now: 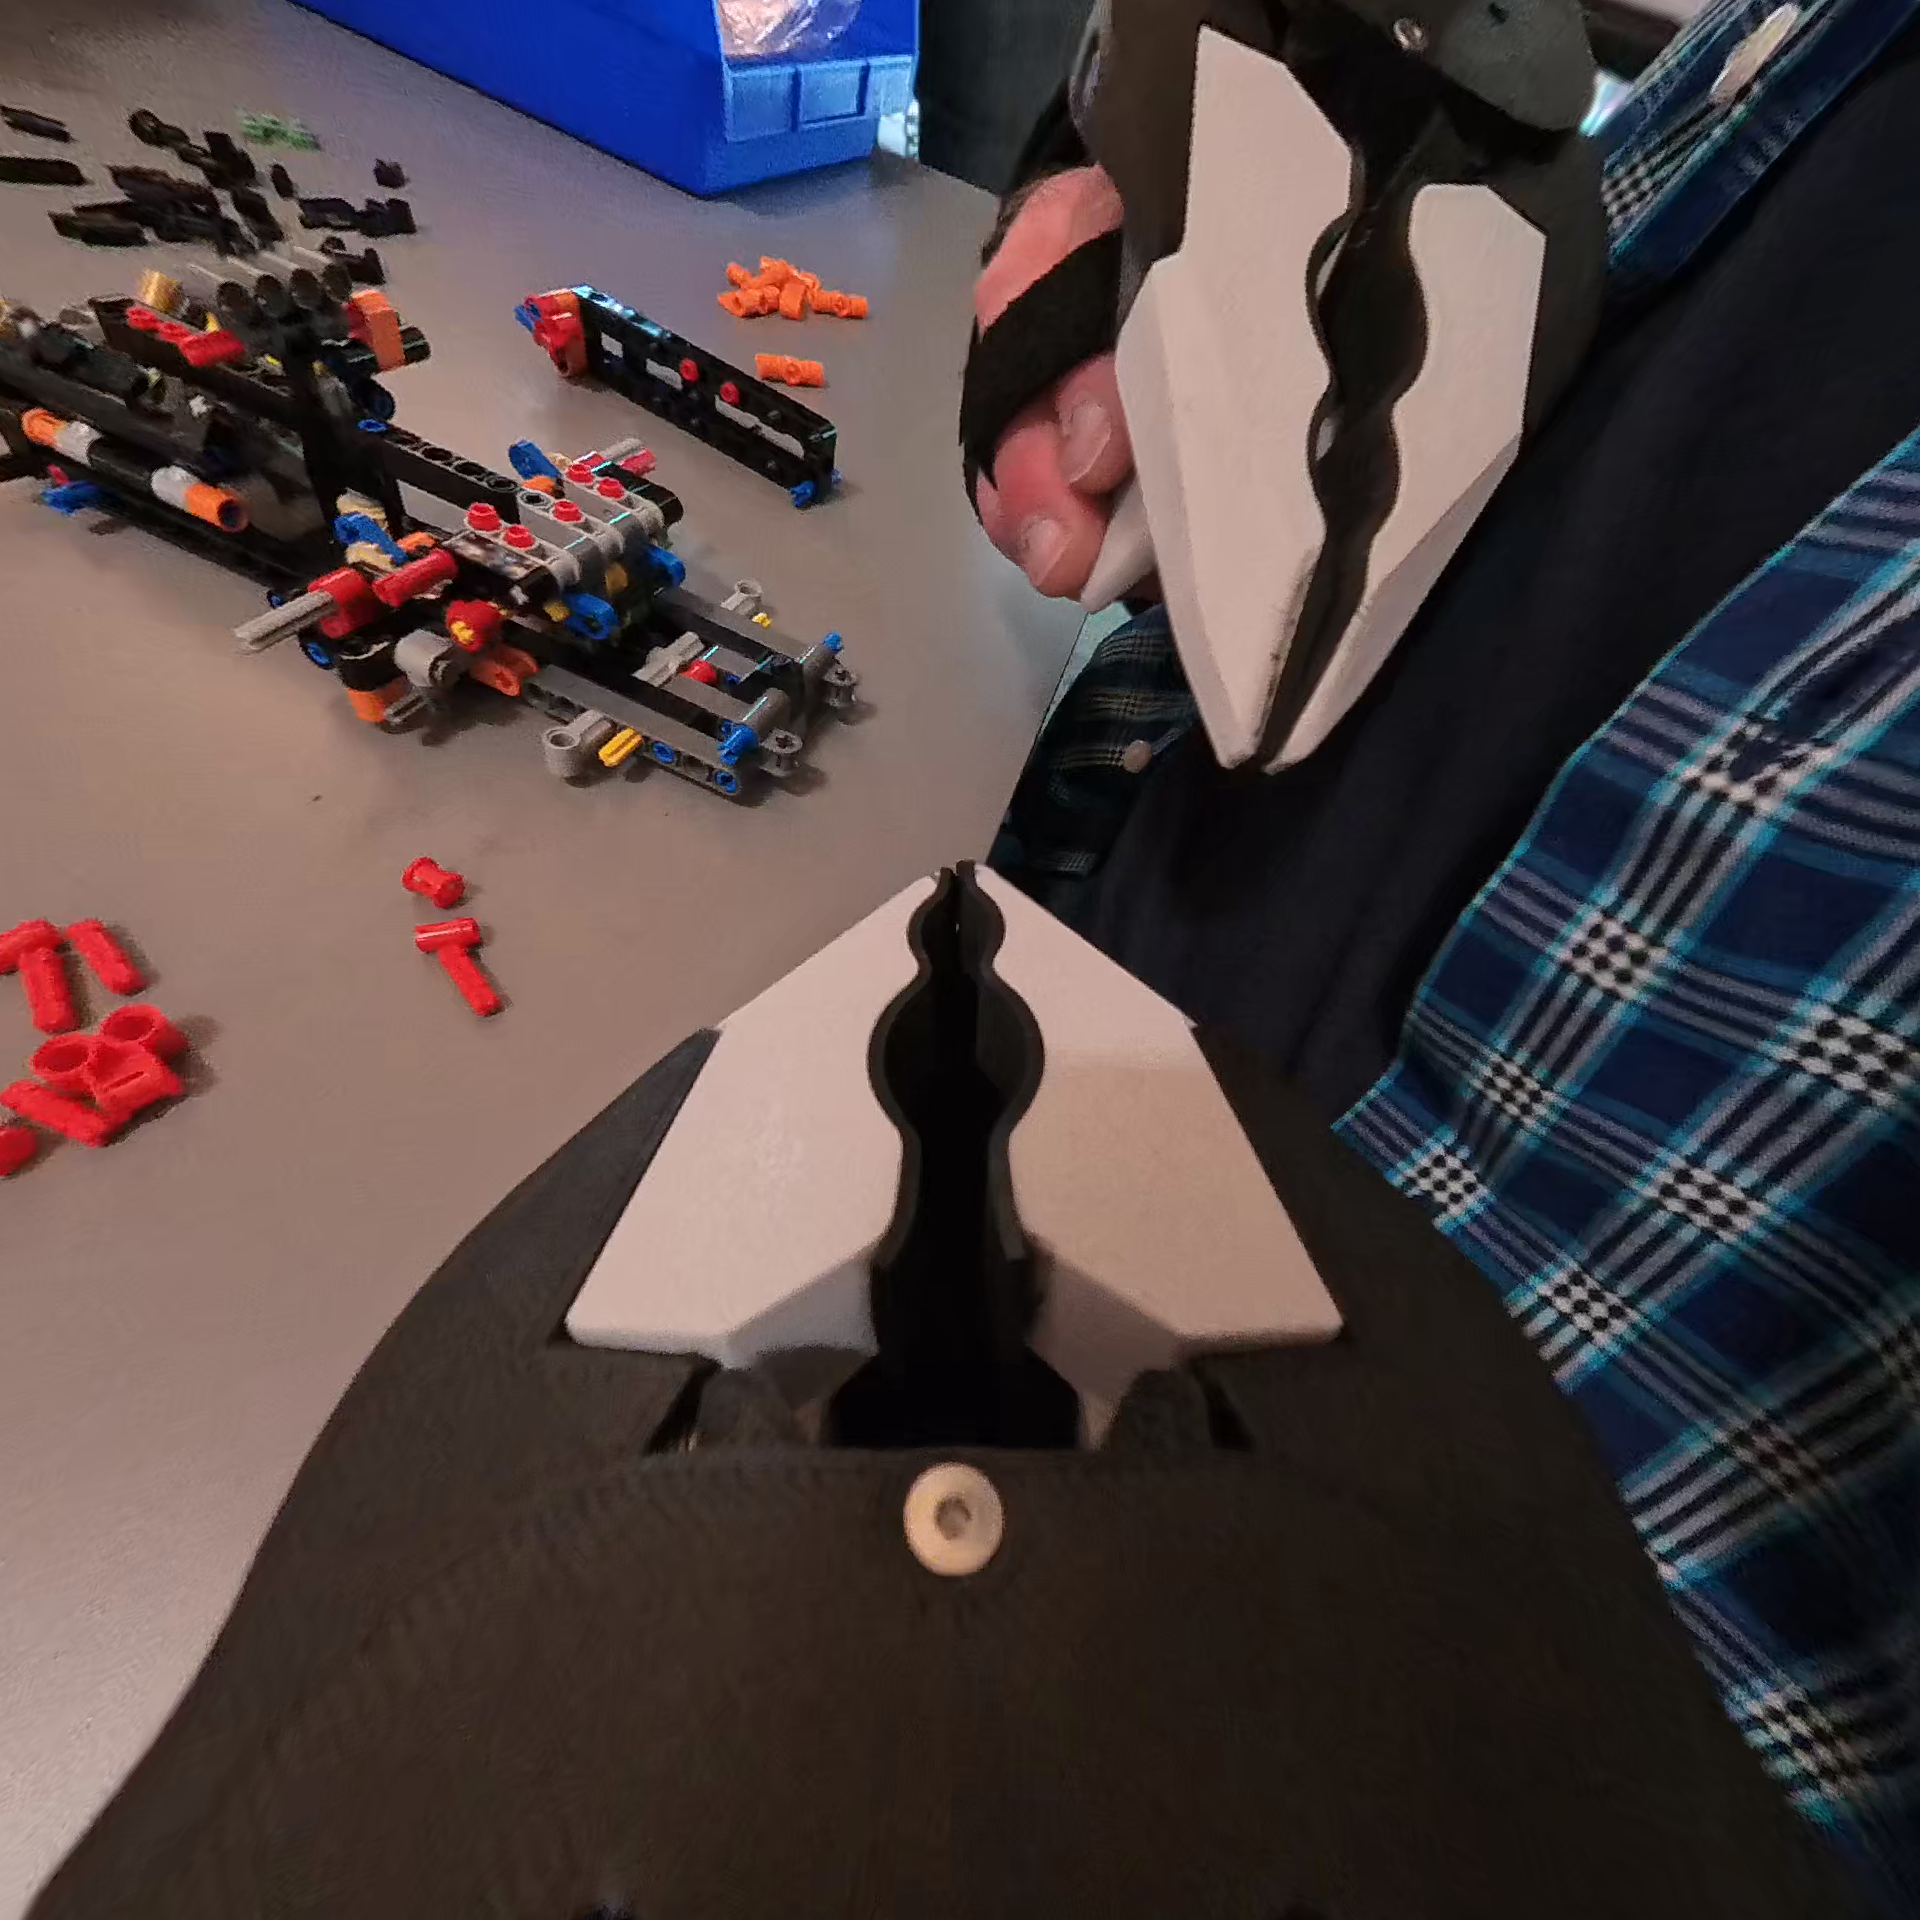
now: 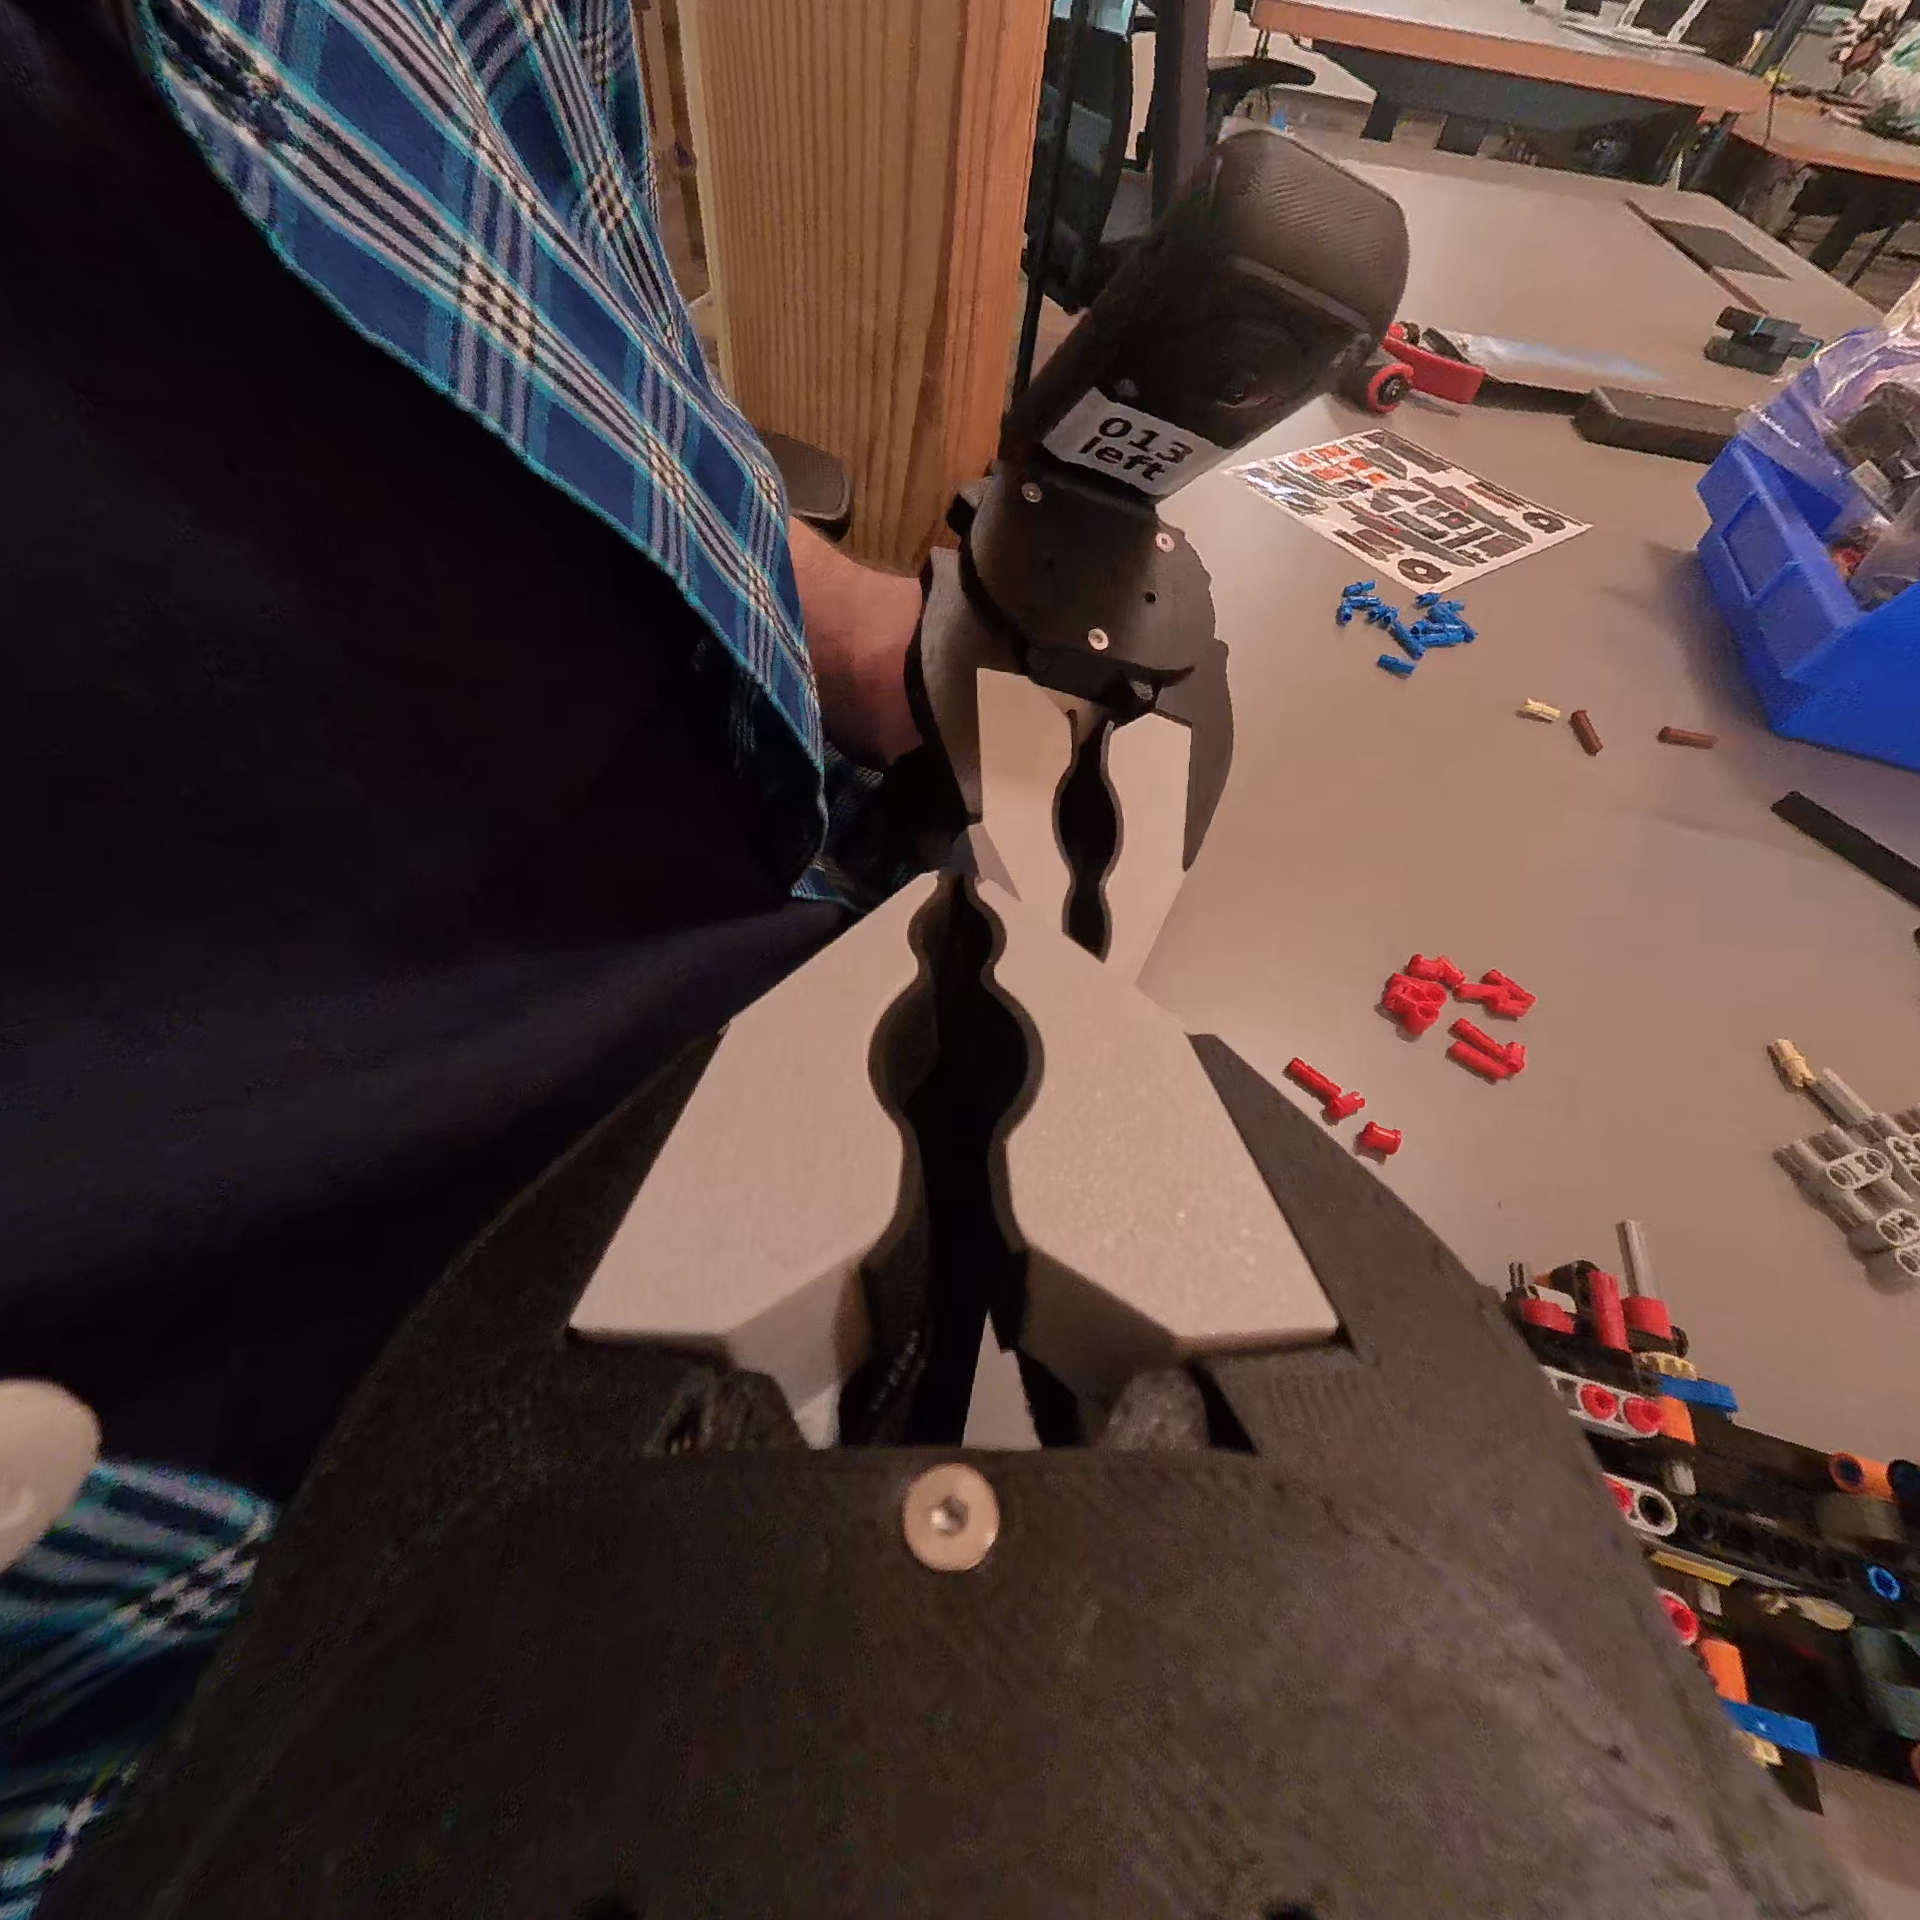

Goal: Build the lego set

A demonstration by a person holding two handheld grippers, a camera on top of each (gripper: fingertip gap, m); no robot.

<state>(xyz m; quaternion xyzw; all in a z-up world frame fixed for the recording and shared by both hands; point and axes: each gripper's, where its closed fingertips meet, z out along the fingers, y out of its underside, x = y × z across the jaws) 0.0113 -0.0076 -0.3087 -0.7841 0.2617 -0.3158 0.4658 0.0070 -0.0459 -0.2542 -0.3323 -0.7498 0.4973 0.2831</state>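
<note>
Gripping nothing, left gripper (image 1: pixel 961 883) and right gripper (image 2: pixel 951 888) sit clenched; lego chassis (image 1: pixel 499 592), ten o'clock, judged rigid but fragile: grasp its beams.

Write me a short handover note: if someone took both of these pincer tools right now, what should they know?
Left gripper: shut, holding nothing, off the table edge near the person's shirt.
Right gripper: shut, empty, also pulled back toward the body.
The half-built model lies on the grey table, with a separate black beam section beside it.
Loose parts are sorted in piles: red pins, orange connectors, black pieces, blue pins, grey connectors.
Done: part of the frame. Left: pick up the next piece and keep building.
</note>
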